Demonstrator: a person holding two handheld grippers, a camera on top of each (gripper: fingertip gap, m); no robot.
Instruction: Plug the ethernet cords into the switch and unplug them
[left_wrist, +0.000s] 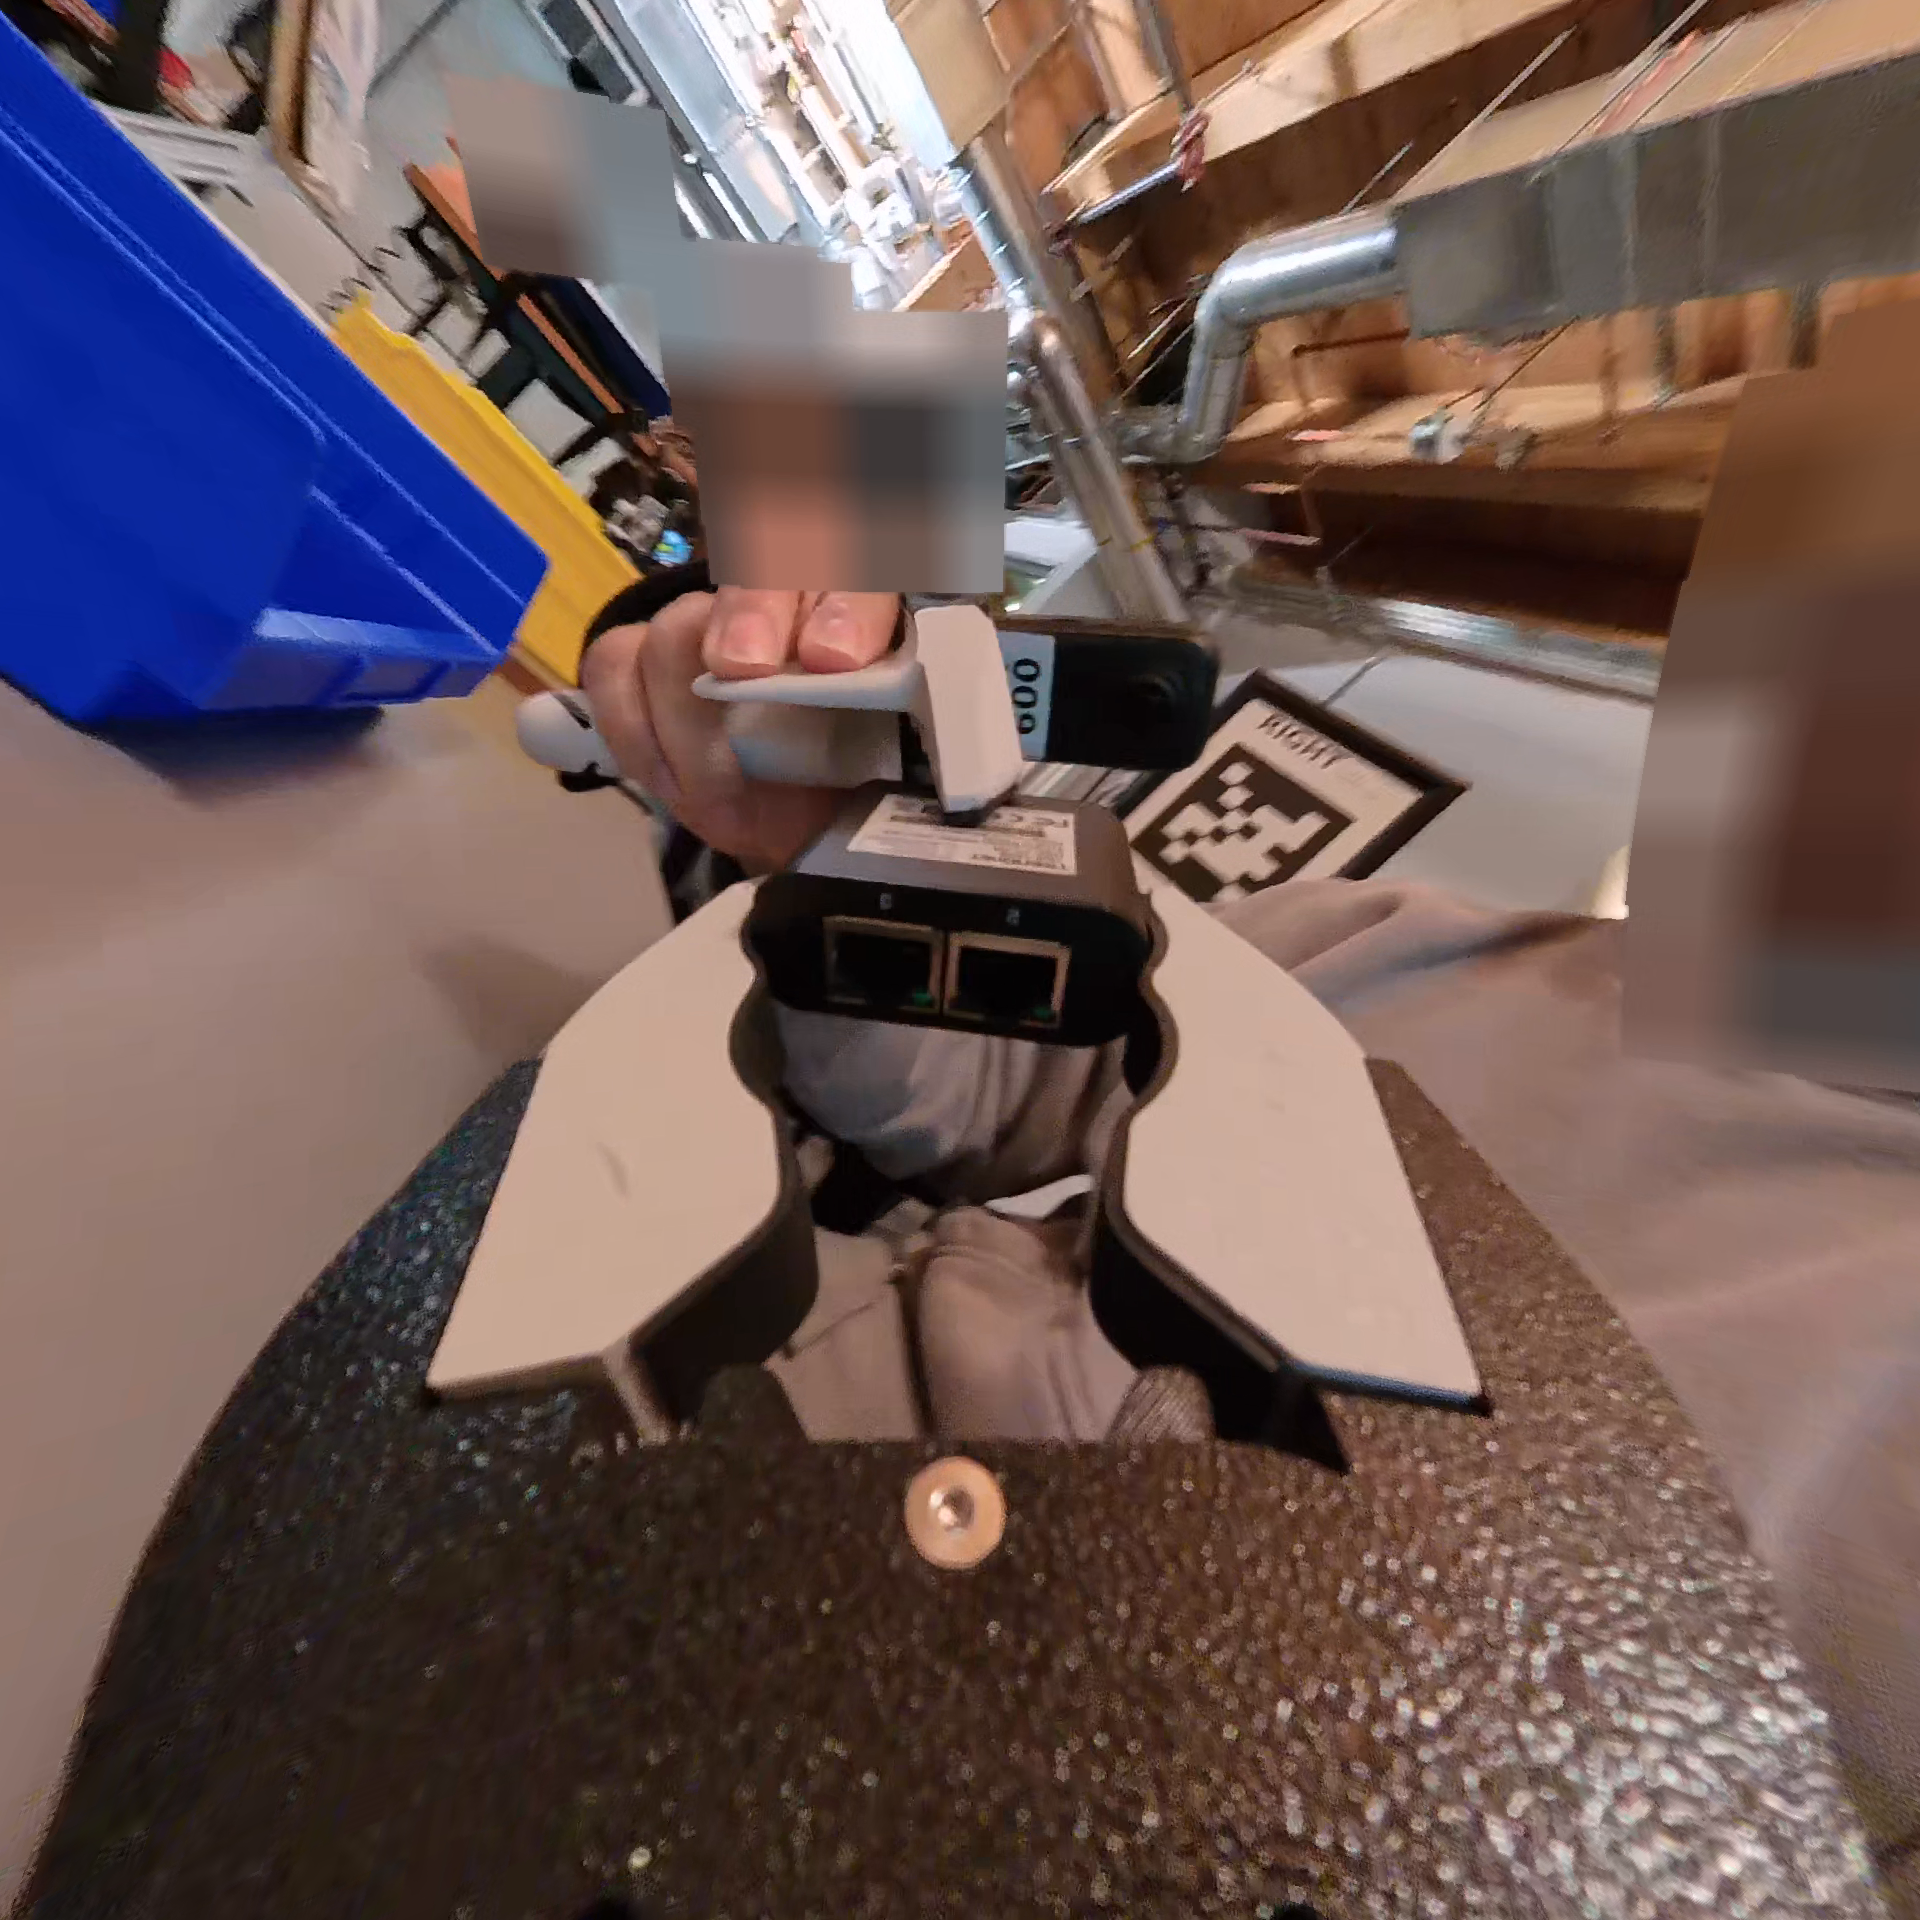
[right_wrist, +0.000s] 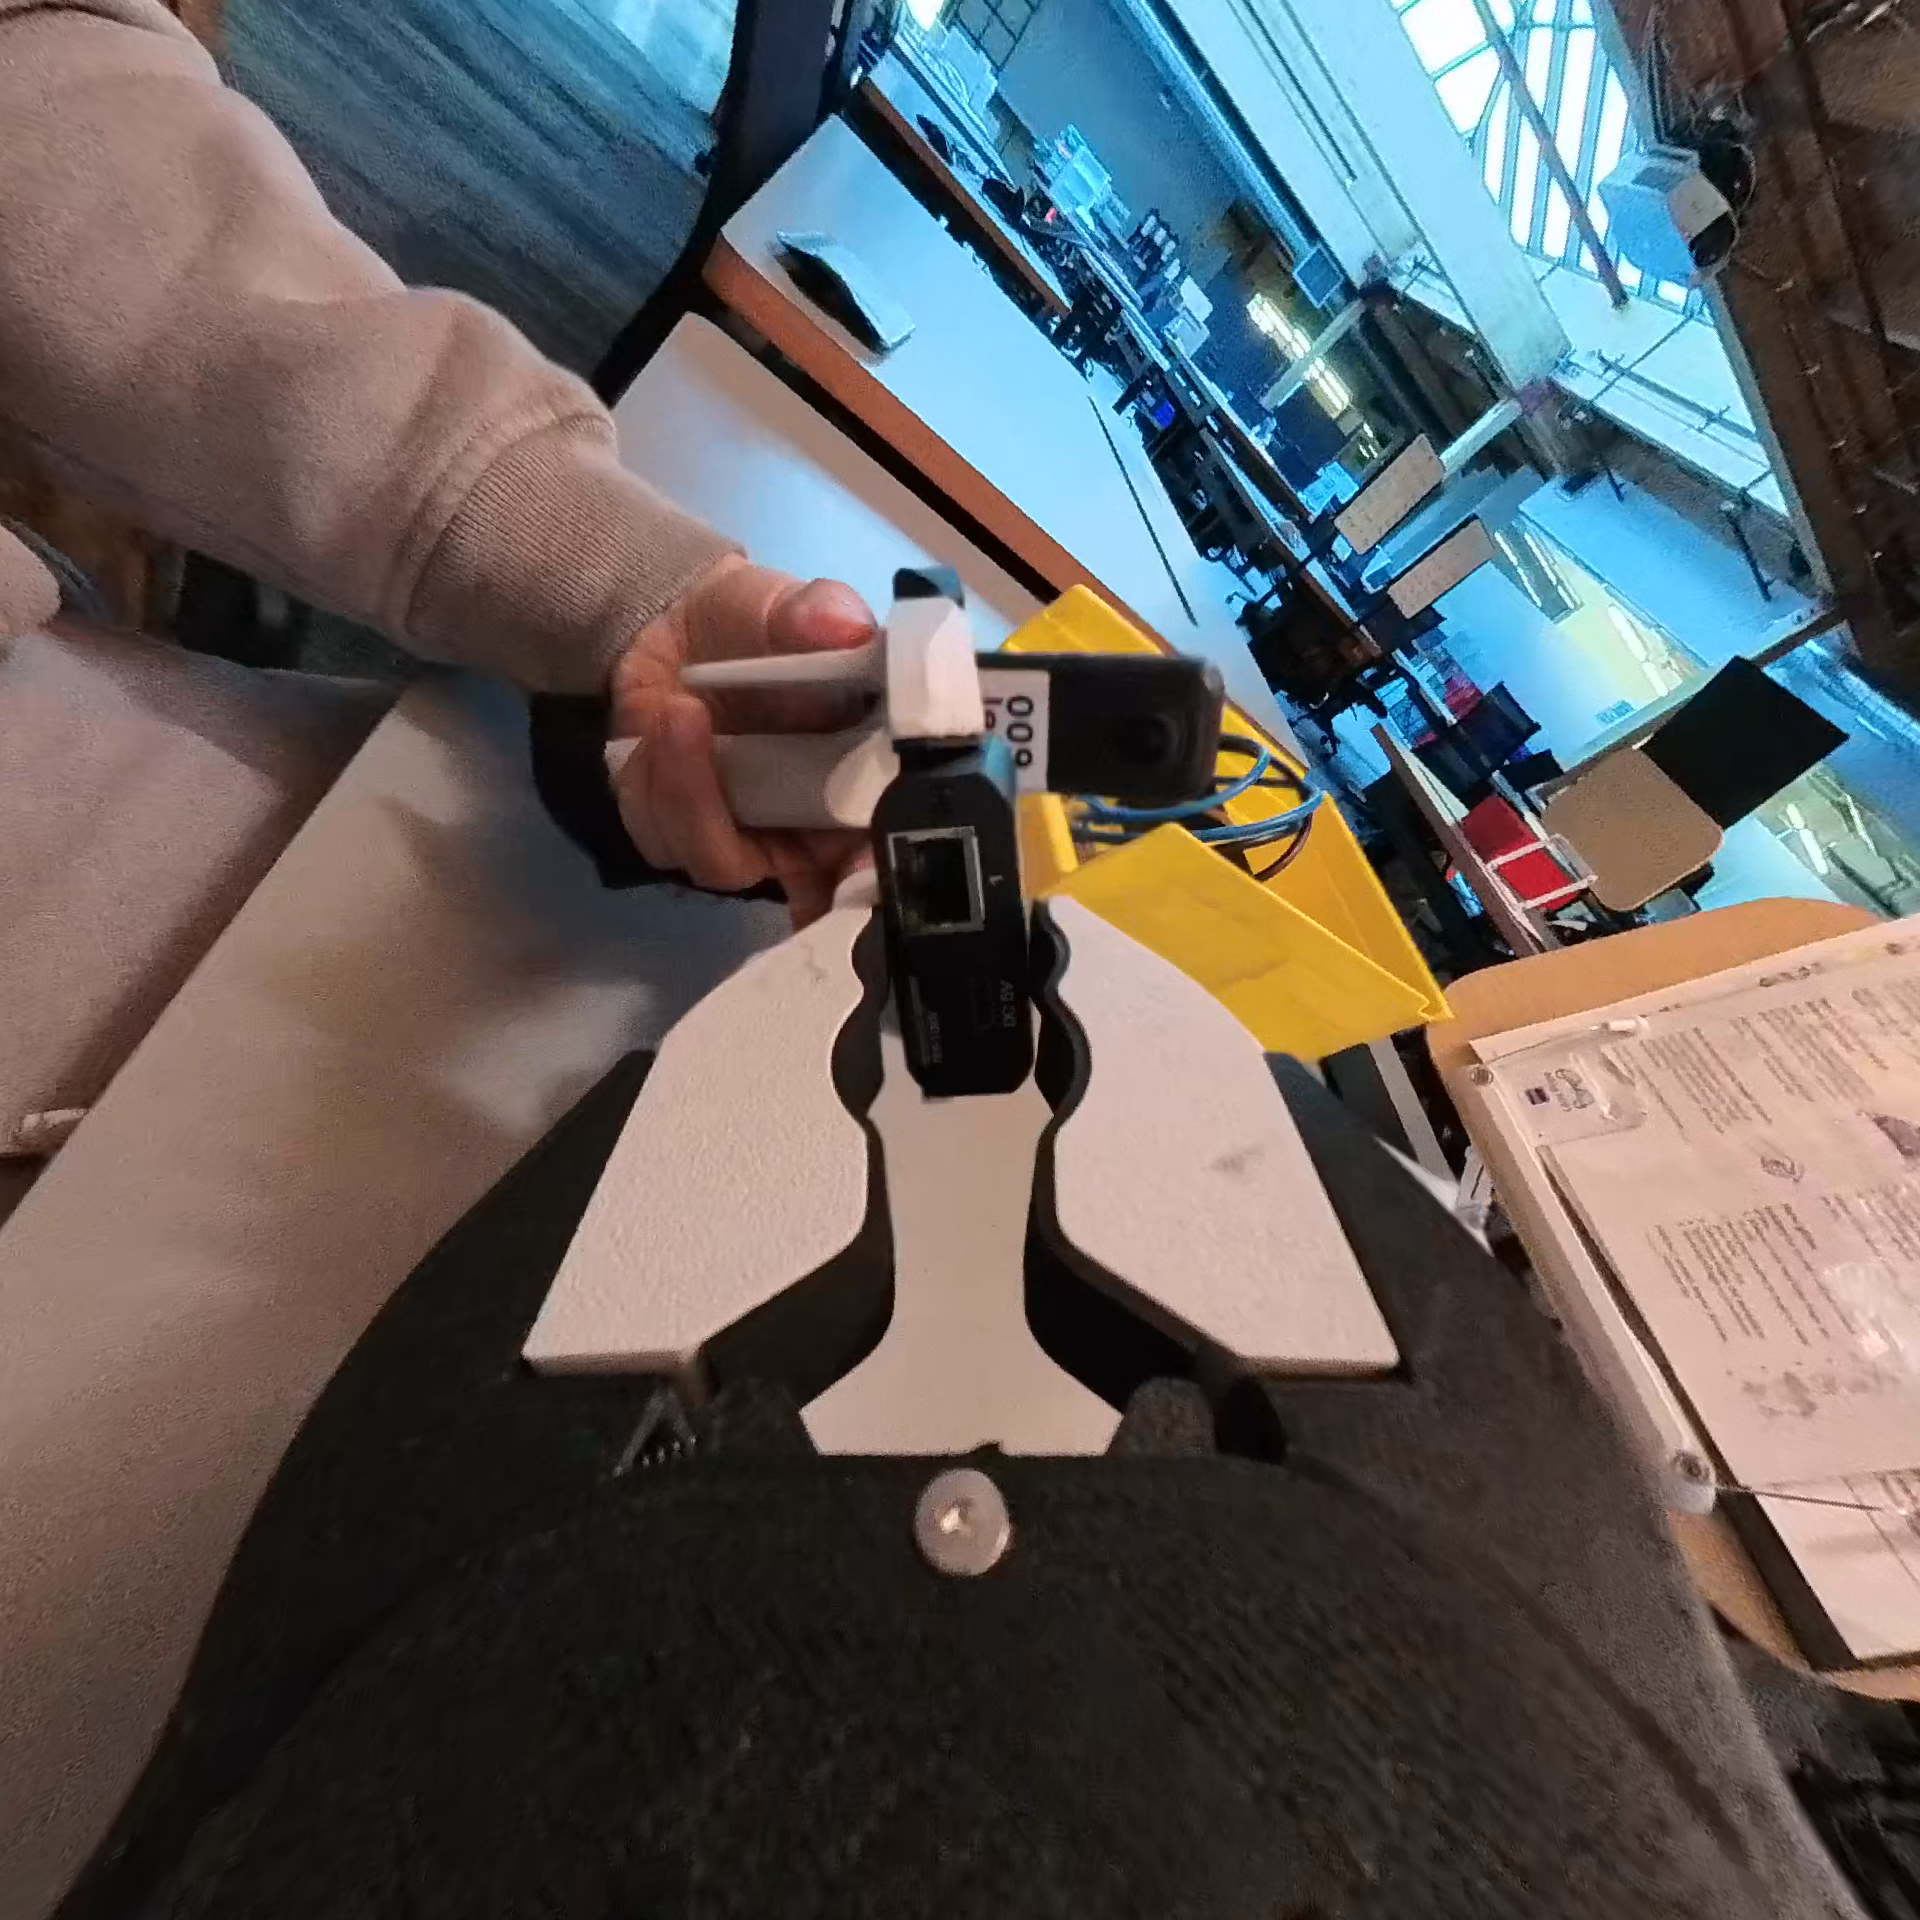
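The small black switch (left_wrist: 951, 935) is held up in the air between both grippers. In the left wrist view, the left gripper (left_wrist: 951, 982) has its white fingers (left_wrist: 665, 1081) clamped on the two short sides of the switch. Two empty sockets side by side face this camera. The other gripper reaches in from beyond and touches the top of the switch, with a hand (left_wrist: 686, 727) wrapped round its handle.

In the right wrist view, the right gripper (right_wrist: 951, 997) has its fingers (right_wrist: 1153, 1122) clamped on the flat sides of the switch (right_wrist: 951, 935). One empty socket shows on this end. A yellow bin (right_wrist: 1226, 935) with blue cords (right_wrist: 1262, 800) in it sits on the desk (right_wrist: 312, 1039) just behind
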